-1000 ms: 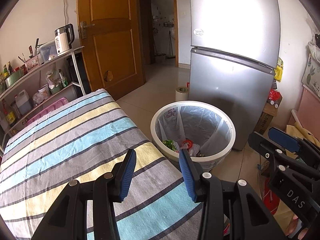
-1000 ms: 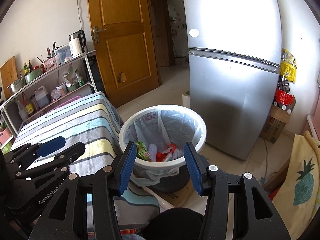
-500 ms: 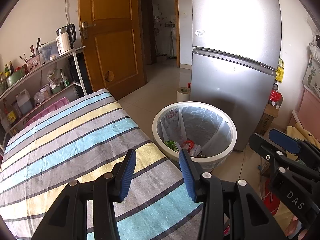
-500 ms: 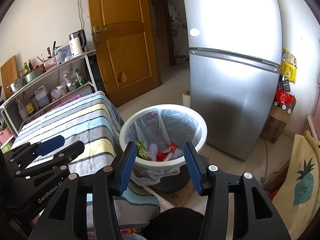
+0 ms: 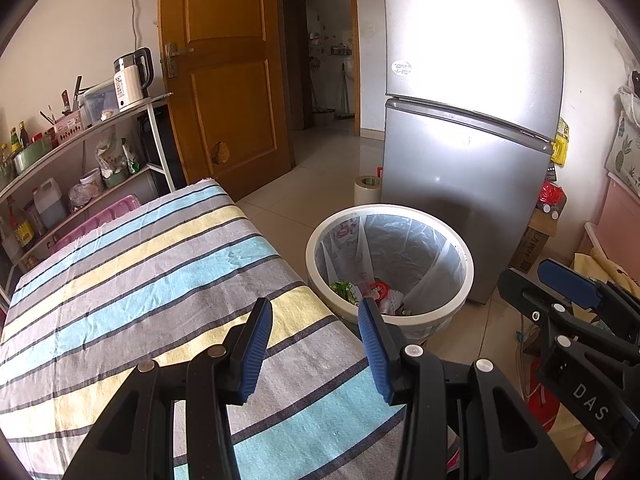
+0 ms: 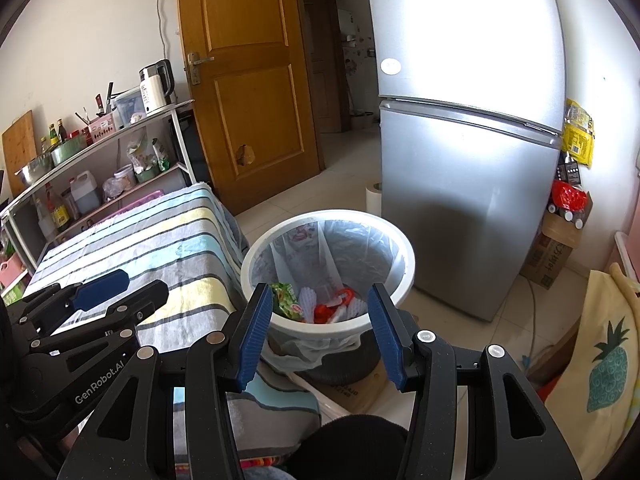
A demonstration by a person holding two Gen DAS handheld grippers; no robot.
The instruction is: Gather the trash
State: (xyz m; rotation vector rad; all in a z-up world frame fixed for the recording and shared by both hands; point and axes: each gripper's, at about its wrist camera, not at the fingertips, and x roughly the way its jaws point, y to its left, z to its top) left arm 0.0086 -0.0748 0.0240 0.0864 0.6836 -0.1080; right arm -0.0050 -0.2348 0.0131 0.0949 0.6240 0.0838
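Striped blue, yellow and grey cloth covers the worktop, bare of litter. Crumpled wrappers already lie in the white plastic-lined bin beside it. Both the left hand-held gripper and right hand-held gripper hang spread and empty; collecting looks finished, so next comes finding any remaining scrap.

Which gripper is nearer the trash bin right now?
Right. The right gripper hangs just before the trash bin; the left gripper sits over the striped tablecloth beside it.
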